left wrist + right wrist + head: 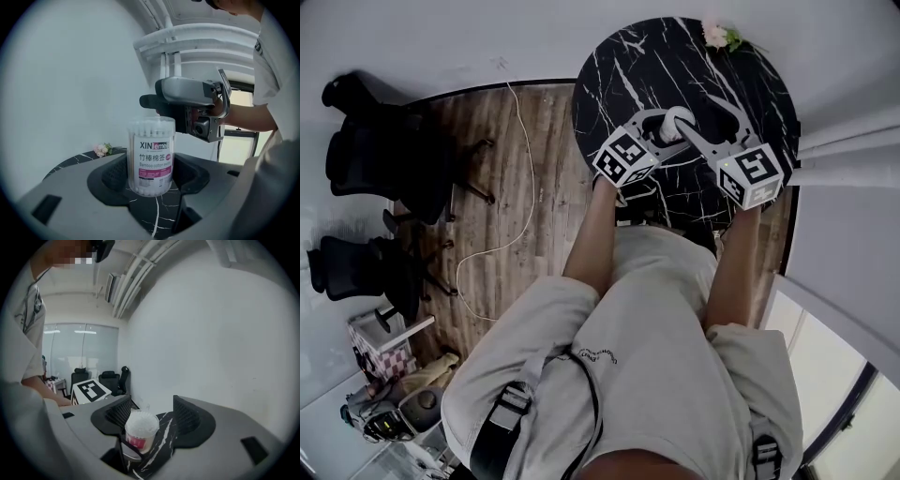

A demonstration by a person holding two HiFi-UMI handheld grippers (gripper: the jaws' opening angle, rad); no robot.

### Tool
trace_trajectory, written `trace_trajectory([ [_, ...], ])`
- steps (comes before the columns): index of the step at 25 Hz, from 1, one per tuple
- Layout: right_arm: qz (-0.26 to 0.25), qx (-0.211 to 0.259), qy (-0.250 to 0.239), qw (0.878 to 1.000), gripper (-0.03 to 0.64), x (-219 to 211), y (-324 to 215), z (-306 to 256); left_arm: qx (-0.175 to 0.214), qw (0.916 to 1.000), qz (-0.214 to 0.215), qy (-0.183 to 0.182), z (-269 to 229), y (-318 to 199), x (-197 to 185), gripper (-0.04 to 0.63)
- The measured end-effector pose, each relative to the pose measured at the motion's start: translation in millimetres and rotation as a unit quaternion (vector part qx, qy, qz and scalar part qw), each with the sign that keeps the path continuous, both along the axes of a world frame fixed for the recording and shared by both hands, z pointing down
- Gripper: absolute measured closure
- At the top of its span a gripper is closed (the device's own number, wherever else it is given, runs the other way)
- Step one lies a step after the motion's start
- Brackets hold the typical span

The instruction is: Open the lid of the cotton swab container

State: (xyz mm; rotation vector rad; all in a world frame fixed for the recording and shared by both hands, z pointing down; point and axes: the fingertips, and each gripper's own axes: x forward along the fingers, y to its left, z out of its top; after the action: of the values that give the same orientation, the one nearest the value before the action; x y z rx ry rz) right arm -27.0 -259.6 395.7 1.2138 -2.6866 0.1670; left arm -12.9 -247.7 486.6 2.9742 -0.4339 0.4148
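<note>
Snugly inside left gripper (151, 177): swab container (151, 154)

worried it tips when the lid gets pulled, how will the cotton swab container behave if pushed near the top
Probably light: the cotton swab container is clear plastic full of swabs. Taller than wide on a smooth marble table, it would likely tip or slide unless held low.

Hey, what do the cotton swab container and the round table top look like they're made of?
The cotton swab container looks like clear, glossy plastic: the white swab tips show through its wall above a printed label. The table top is black with white veins, smooth and slightly shiny, so marble or a marble-look laminate; the pictures cannot settle which.
</note>
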Motion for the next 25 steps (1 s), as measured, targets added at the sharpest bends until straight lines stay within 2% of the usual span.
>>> trace_trajectory([
  [3,-0.037,-0.012,-0.038,0.999,0.313,-5,8,0,-0.003,1.0,0.008,-0.001,1,2,1,0.325],
  [6,-0.061,-0.025,-0.03,0.997,0.313,-9,16,12,-0.002,0.9998,0.017,0.001,1,5,2,0.325],
  [18,-0.064,-0.02,-0.009,0.998,0.313,-15,12,20,0.002,0.9986,0.046,0.028,-13,12,10,0.326],
  [25,-0.065,-0.017,0.012,0.998,0.314,-18,10,30,0.011,0.9988,0.047,0.01,-9,11,10,0.327],
])
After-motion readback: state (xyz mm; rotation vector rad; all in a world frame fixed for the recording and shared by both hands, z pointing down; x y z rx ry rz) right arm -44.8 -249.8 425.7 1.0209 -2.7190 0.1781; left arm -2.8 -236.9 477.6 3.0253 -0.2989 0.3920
